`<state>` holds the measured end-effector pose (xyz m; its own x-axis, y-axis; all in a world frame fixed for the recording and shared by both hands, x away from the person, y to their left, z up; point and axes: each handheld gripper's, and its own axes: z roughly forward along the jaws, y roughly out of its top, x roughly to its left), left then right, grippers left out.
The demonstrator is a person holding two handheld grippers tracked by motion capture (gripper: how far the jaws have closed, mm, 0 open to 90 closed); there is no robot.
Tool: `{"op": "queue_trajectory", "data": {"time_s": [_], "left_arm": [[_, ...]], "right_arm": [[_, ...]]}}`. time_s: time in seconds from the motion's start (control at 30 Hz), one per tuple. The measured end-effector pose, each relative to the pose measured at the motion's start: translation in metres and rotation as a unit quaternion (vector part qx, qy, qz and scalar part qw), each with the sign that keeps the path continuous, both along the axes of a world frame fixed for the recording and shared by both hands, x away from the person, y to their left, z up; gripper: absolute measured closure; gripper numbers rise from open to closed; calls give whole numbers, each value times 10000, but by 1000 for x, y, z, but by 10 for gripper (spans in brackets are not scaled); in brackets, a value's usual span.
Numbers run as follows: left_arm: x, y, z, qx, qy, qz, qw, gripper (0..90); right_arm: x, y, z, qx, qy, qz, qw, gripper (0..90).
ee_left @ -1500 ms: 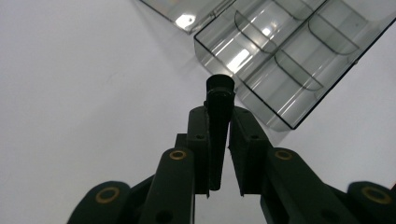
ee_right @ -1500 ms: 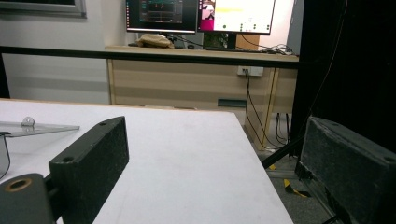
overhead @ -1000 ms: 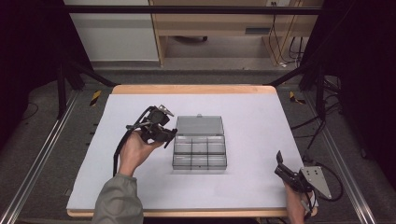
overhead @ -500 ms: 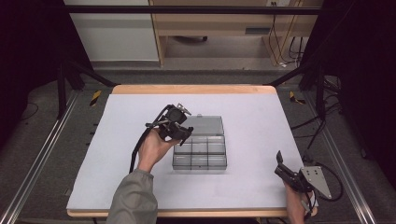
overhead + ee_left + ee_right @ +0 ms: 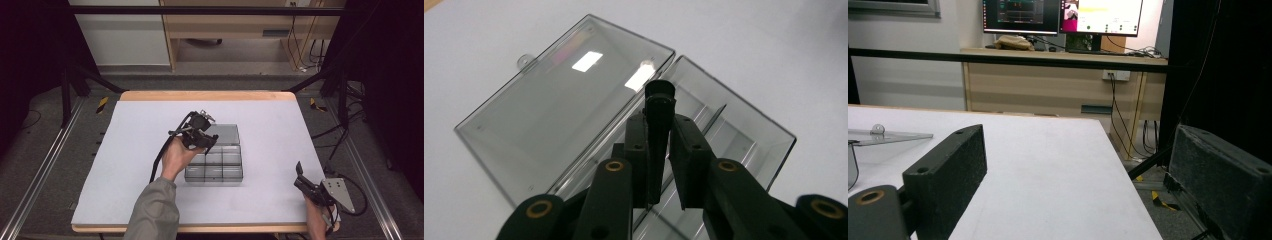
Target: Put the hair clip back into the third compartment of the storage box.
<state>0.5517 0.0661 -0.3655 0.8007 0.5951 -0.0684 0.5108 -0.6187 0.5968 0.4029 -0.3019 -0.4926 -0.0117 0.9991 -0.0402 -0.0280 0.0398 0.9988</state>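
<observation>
A clear plastic compartment box sits near the middle of the white table, its lid swung fully open and lying flat on the far side of the tray. The left gripper hangs just above the box's left half, over the hinge line, its jaws closed on a small black pen-shaped piece (what it is exactly, I cannot tell) that points toward the divided tray. The right gripper rests well apart from the box, at the table's near right corner, jaws spread wide with nothing between them.
</observation>
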Motion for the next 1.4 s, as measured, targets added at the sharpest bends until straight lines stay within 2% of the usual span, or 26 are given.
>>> {"op": "queue_trajectory", "data": {"time_s": [0.13, 0.4, 0.5, 0.67, 0.83, 0.93, 1.07, 1.23, 1.4], "left_arm": [[1, -13, -6, -153, -18, -30, 9999, 778], [5, -37, -18, -156, 9, -87, 9998, 777], [6, -47, -26, -63, 19, -126, 9999, 778], [7, -54, -31, -113, 41, -117, 9999, 777], [9, -60, -37, -33, 75, -115, 9999, 778], [10, -62, -42, 104, 76, -95, 9999, 778], [9, -64, -51, 107, 98, -59, 9999, 778], [8, -69, -58, 369, 101, -53, 9993, 778], [8, -69, -58, 483, 162, -43, 9987, 778]], "right_arm": [[0, 0, 0, -1, -1, 0, 10000, 84], [0, 0, 0, 2, 1, 2, 10000, 84], [0, 0, 0, 5, -15, -5, 10000, 84], [0, 0, 0, 3, -16, -5, 10000, 84], [0, 0, 0, -4, -17, -5, 10000, 86], [0, 0, 0, 2, 2, -1, 10000, 87], [0, 0, 0, -7, 1, 0, 10000, 87], [0, 0, 0, 0, 3, -1, 10000, 87], [0, 0, 0, -1, 5, 0, 10000, 88]]}}
